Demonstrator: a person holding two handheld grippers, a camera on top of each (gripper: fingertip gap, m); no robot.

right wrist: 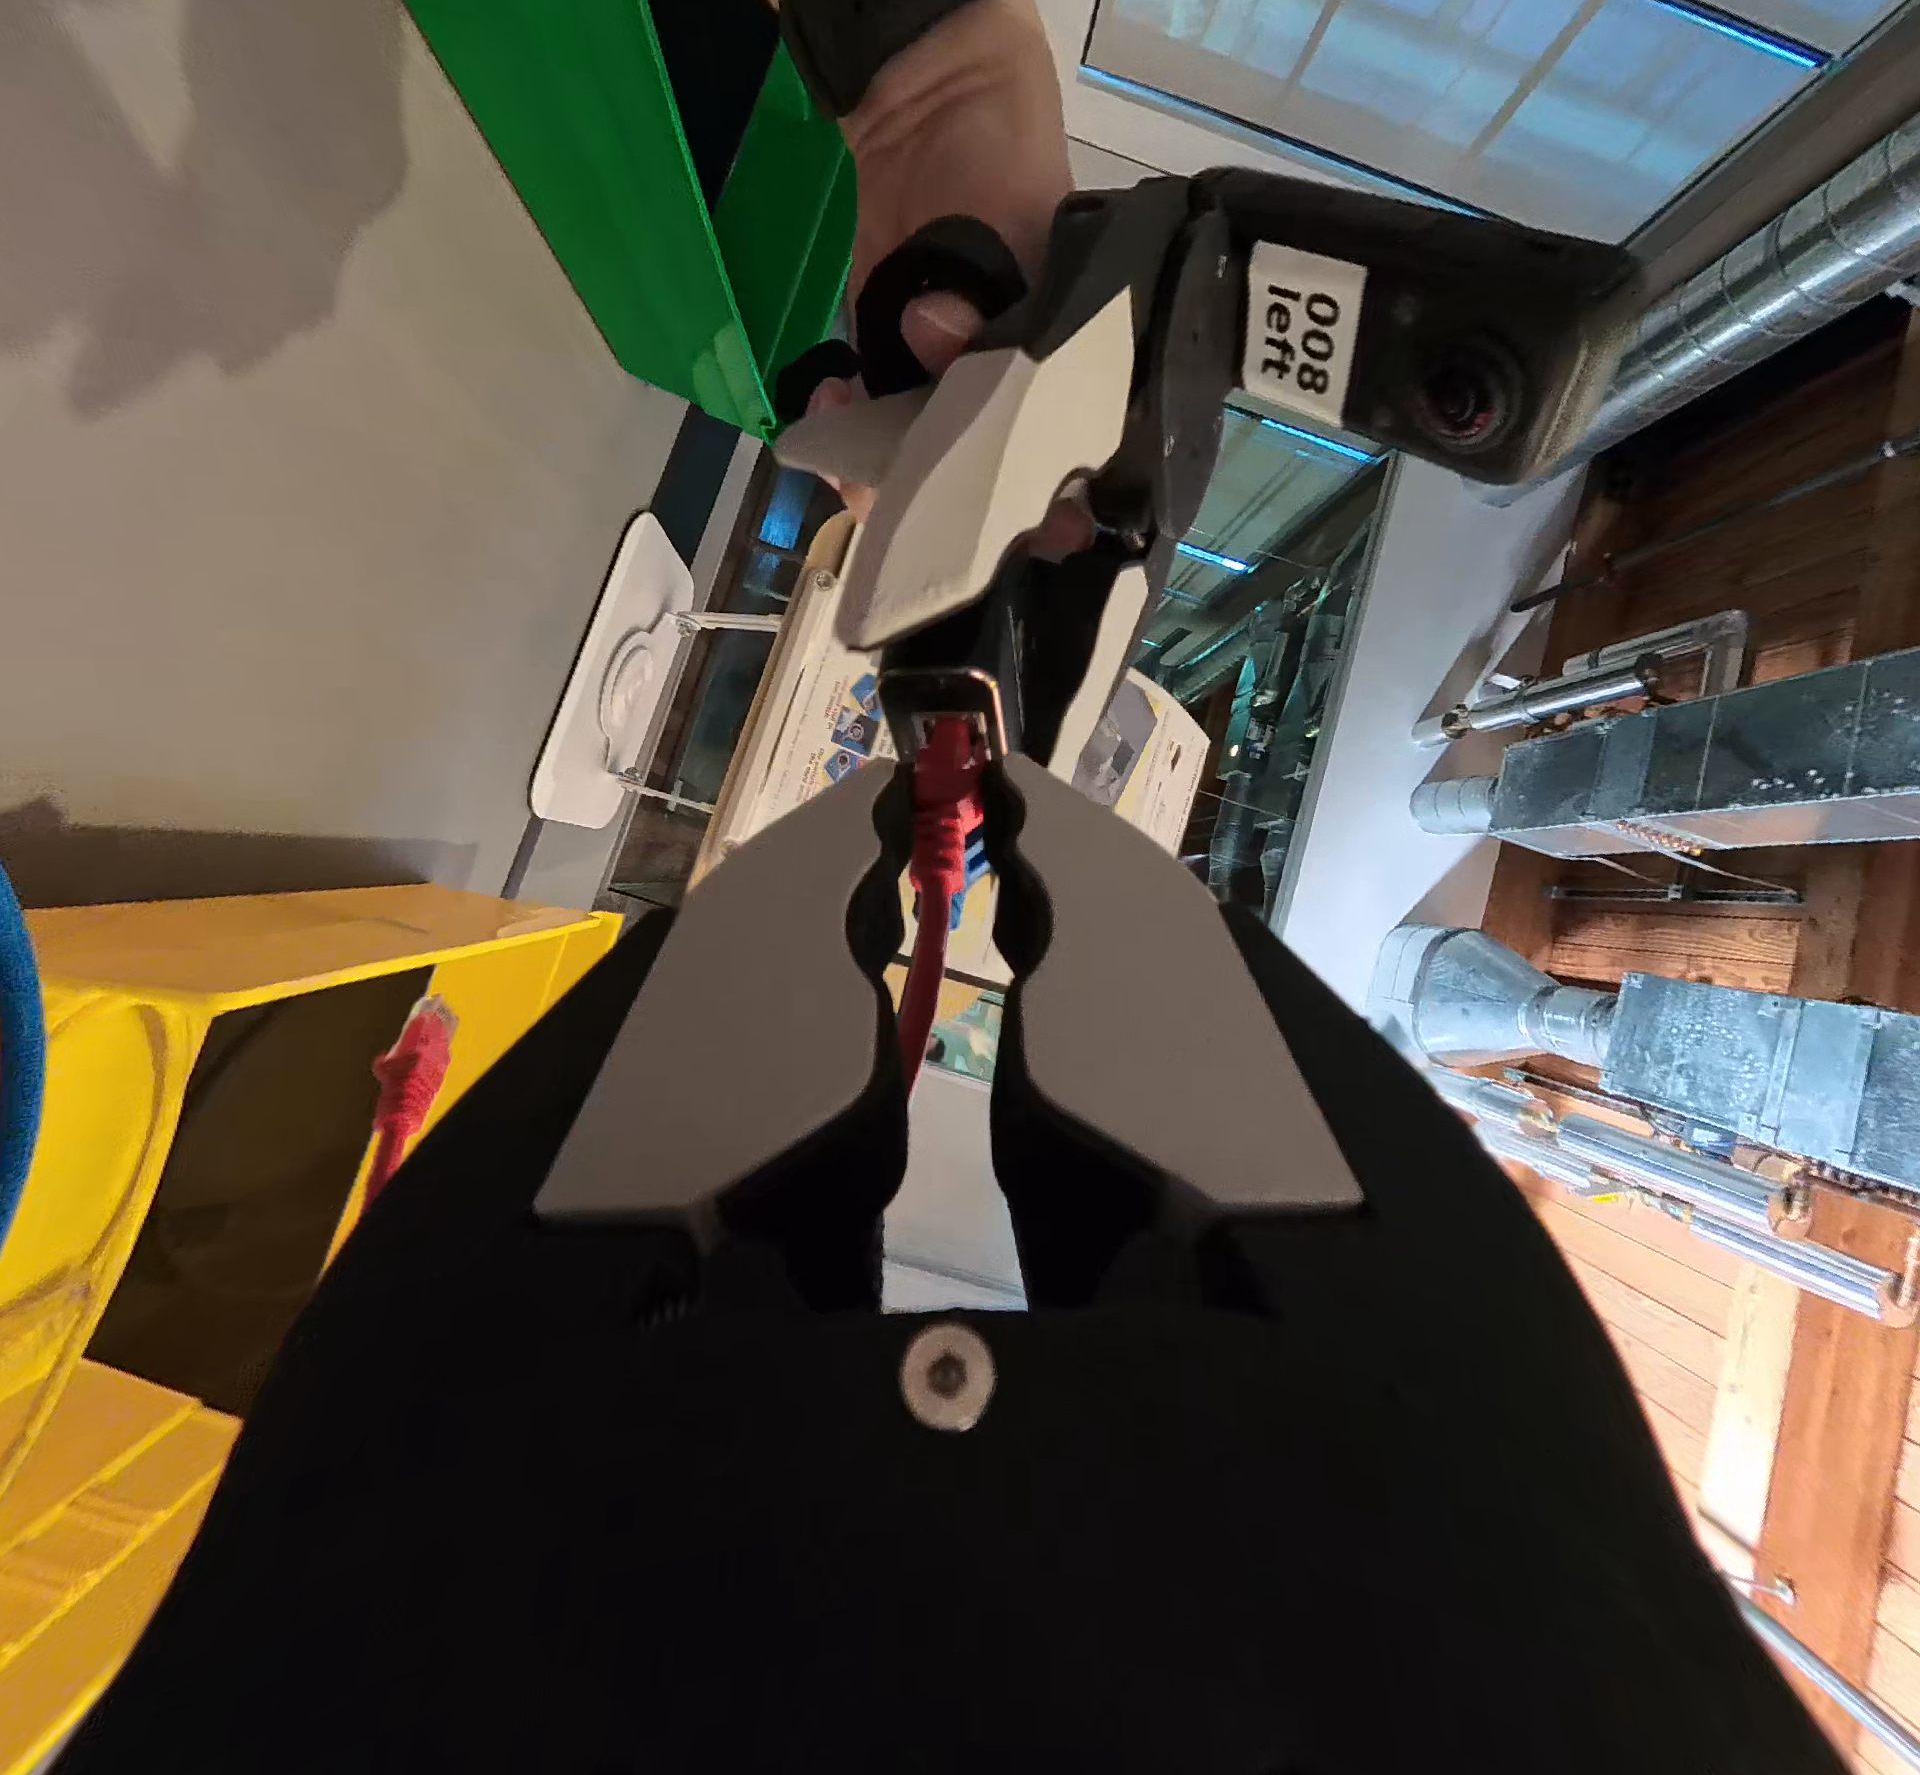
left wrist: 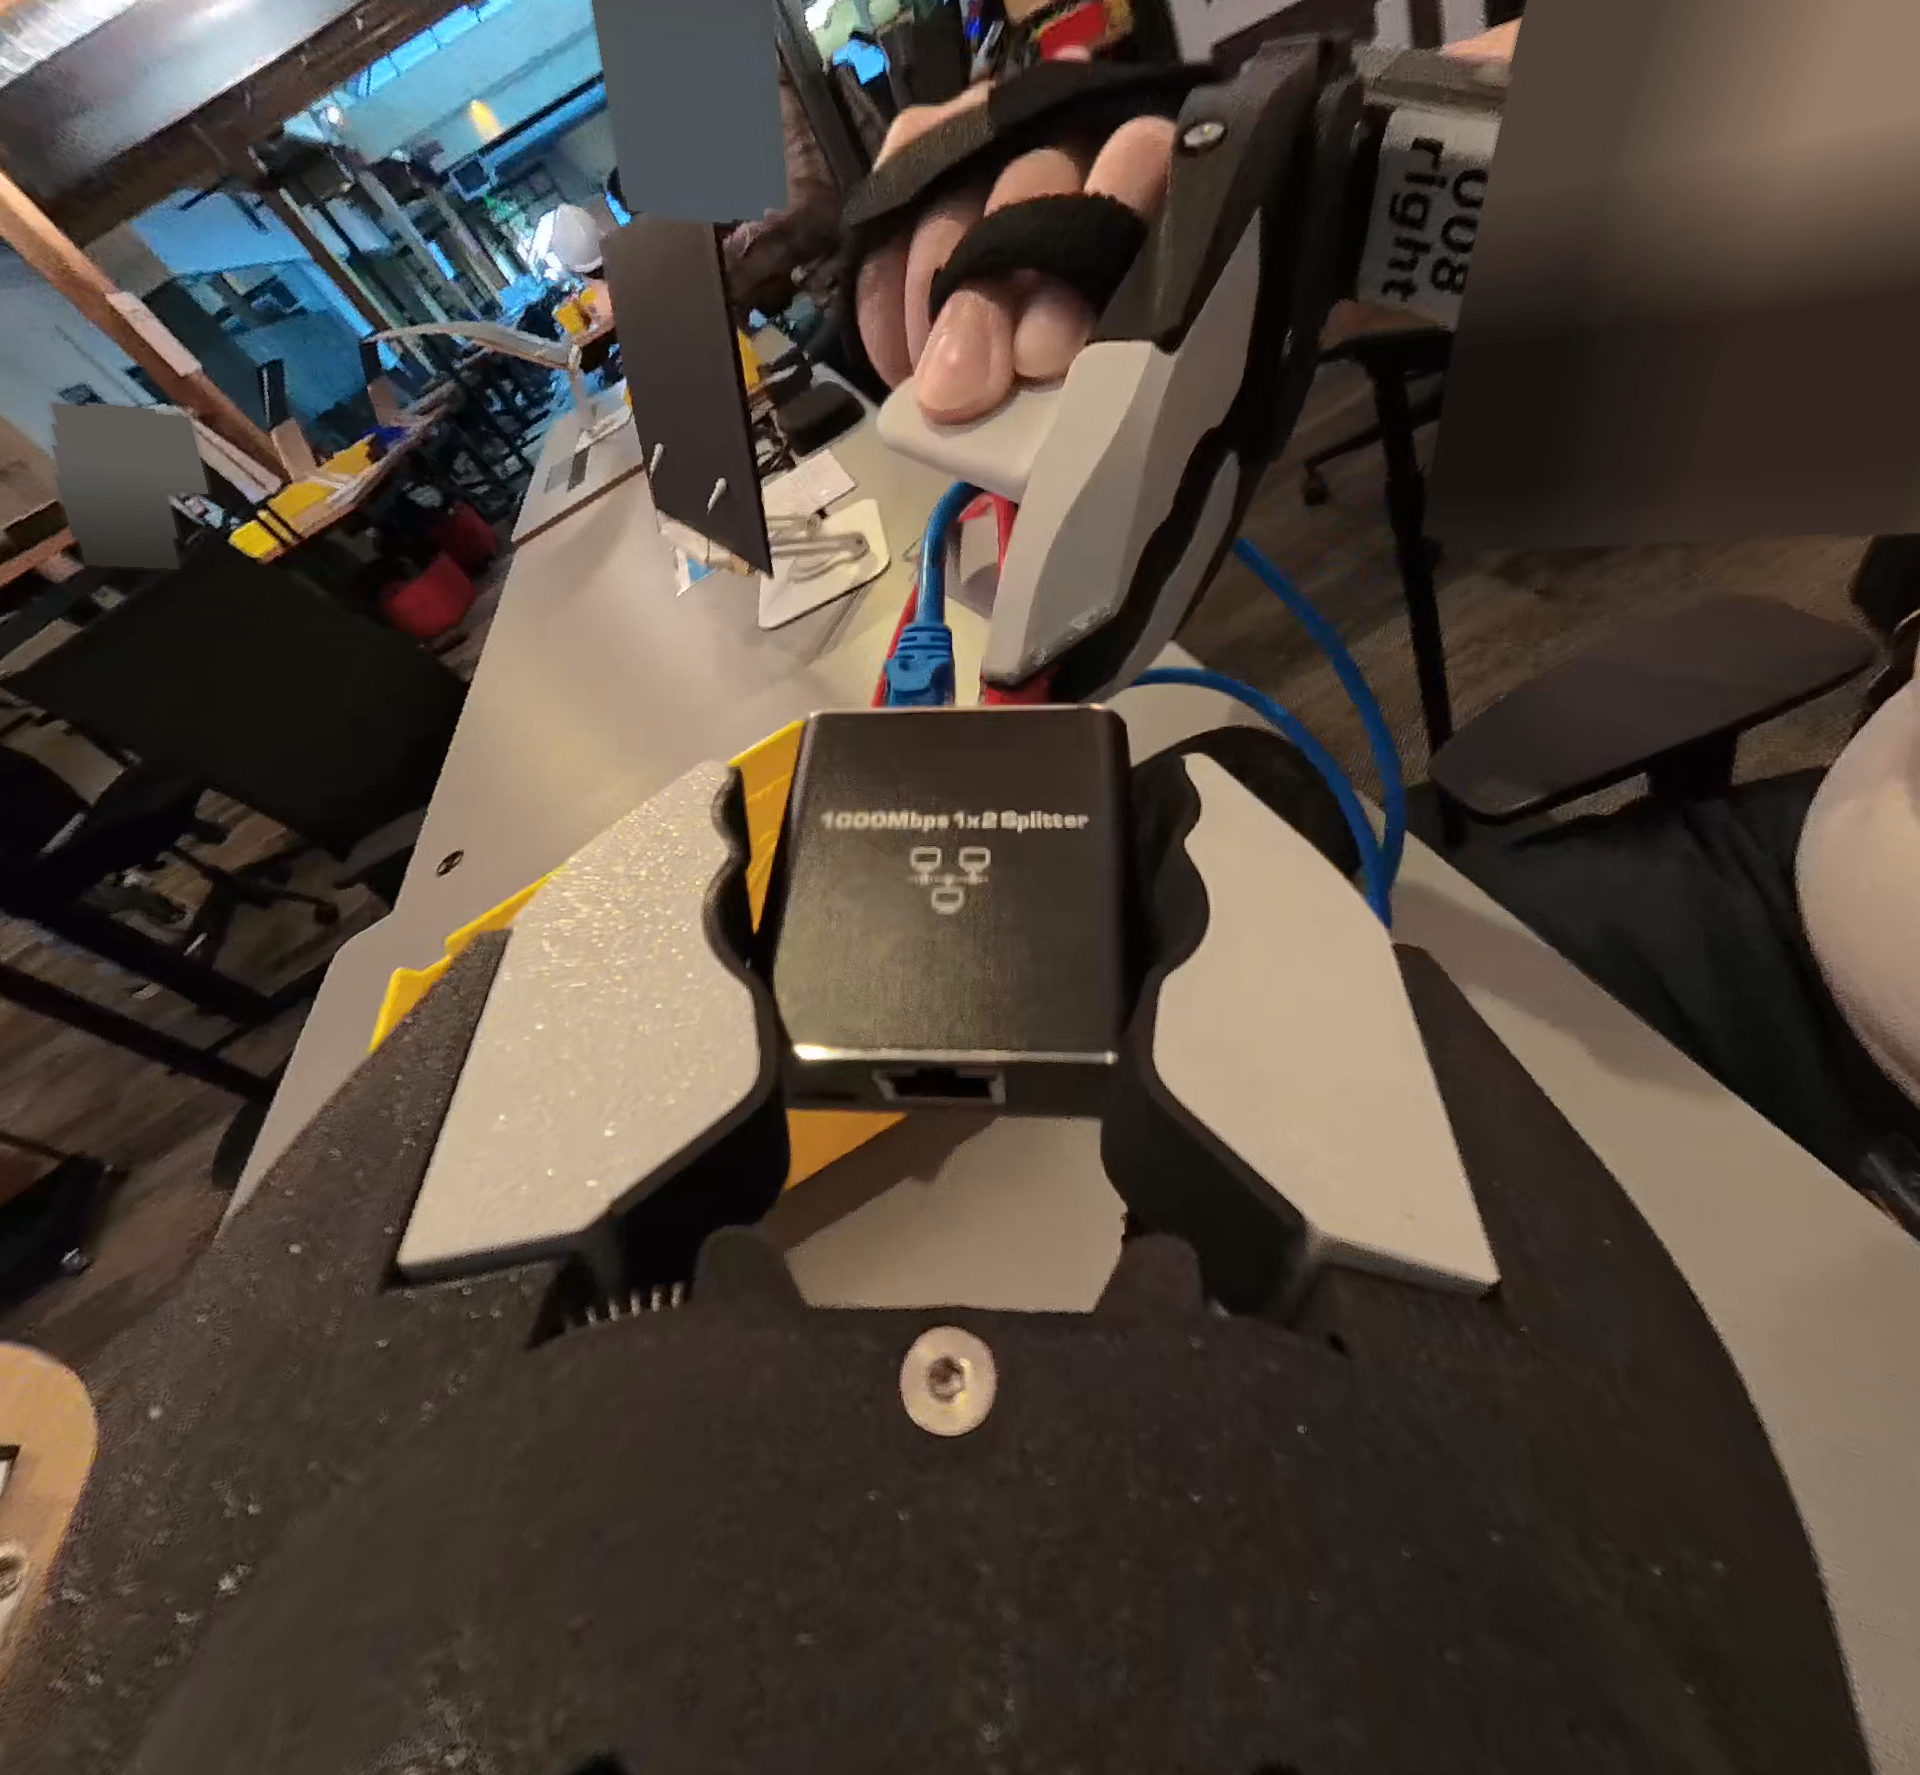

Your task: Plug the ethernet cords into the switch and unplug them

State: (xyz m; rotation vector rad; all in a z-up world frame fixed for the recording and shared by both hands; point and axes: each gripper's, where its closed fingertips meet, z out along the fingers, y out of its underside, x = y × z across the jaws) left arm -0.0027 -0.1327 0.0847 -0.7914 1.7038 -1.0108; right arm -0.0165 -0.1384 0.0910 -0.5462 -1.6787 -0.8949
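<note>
My left gripper (left wrist: 951, 790) is shut on the black switch (left wrist: 951, 936), with an empty port facing the camera. At the switch's far end sit a blue ethernet plug (left wrist: 920, 660) and a red cord (left wrist: 992, 515). My right gripper (left wrist: 1034, 660), held by a hand, reaches in there. In the right wrist view my right gripper (right wrist: 945, 785) is closed around the red ethernet plug (right wrist: 943, 790), which sits in the switch (right wrist: 940, 691). The blue plug (right wrist: 977, 858) shows just behind it. The left gripper (right wrist: 951, 650) holds the switch beyond.
A yellow bin (right wrist: 260, 936) lies left, with a second red plug (right wrist: 416, 1050) hanging over it; it also shows under the left fingers (left wrist: 416, 987). A green bin (right wrist: 582, 115) stands farther off. The blue cable (left wrist: 1351, 686) loops off the grey table (left wrist: 582, 686). A chair (left wrist: 1642, 697) is right. The tips of both grippers are at nearly the same place.
</note>
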